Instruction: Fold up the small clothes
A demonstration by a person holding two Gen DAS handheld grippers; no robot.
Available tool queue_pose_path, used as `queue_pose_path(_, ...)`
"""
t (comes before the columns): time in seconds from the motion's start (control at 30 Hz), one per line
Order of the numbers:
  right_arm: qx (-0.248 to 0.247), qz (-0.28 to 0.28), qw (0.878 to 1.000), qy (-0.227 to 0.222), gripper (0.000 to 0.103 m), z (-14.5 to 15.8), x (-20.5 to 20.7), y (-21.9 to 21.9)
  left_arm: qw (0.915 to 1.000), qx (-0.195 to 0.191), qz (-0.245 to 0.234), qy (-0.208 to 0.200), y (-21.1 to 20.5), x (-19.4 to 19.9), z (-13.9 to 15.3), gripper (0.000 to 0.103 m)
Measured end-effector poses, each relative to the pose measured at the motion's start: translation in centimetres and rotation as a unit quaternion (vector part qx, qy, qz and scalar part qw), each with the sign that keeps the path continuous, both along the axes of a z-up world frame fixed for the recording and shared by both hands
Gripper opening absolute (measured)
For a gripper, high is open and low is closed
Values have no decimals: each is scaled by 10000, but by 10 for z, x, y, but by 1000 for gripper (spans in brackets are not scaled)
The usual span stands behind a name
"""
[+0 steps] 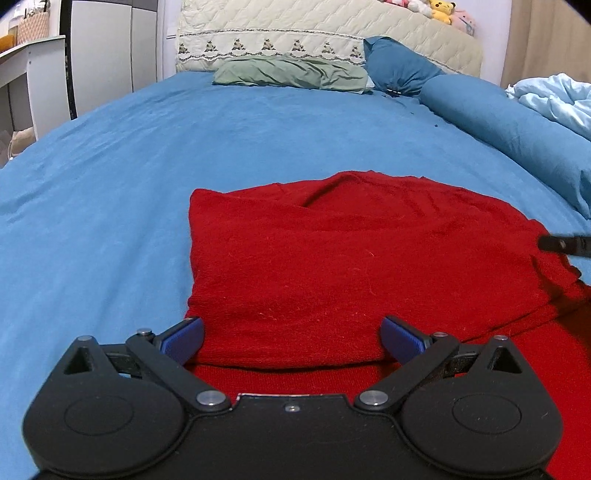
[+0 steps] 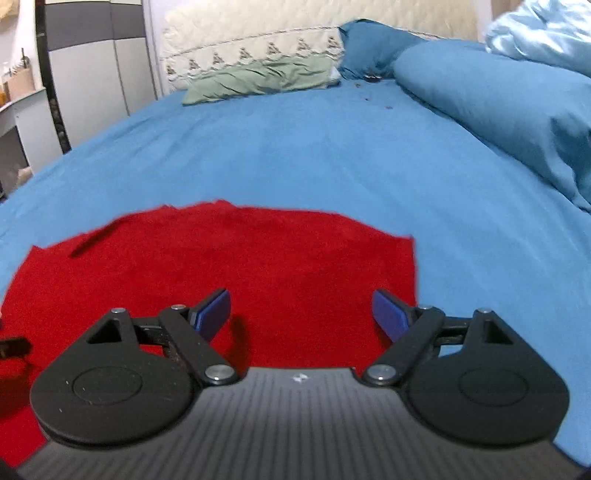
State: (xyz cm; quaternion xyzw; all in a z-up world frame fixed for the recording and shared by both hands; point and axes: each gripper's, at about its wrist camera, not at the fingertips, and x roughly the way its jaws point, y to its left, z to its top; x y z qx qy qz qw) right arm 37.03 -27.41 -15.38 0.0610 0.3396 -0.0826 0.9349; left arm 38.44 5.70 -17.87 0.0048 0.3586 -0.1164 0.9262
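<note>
Fuzzy red knit garment (image 1: 332, 266) folded on smooth blue bedsheet (image 1: 147, 147), left tool (image 1: 291, 341) wide, right tool (image 2: 301, 314) wide

Blue-sheeted bed (image 1: 221, 147), quilted headboard (image 1: 295, 33)

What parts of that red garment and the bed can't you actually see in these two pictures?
- Near edge of the red garment: hidden under the open left gripper in the left wrist view.
- Its left side: cut off by the frame edge in the right wrist view; that picture is blurred.
- Plush toys: too small and cropped at the top.
</note>
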Motion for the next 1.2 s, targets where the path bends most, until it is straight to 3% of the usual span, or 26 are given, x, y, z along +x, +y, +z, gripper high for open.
queue_pose_path(0.2, 409, -297, 9978, 426, 99, -21, 50, -17, 10000, 15, -6, 7, -2, 0, -1, 103)
queue_pose_path(0.47, 325, -394, 9983, 271, 99, -13, 43, -27, 10000, -22, 17, 50, -3, 1, 3, 103)
queue_pose_path(0.77, -17, 123, 9995, -282, 100, 82, -61, -16, 9976, -314, 610, -21, 17, -37, 58, 102)
queue_pose_path(1.07, -326, 520, 9978, -255, 100, 179, -190, -12, 9974, -68, 558, -448, 27, -154, 160, 103)
queue_pose_path(1.2, -106, 529, 9985, -108, 100, 201, -247, -12, 9985, 71, 367, -391, 35, -207, 179, 103)
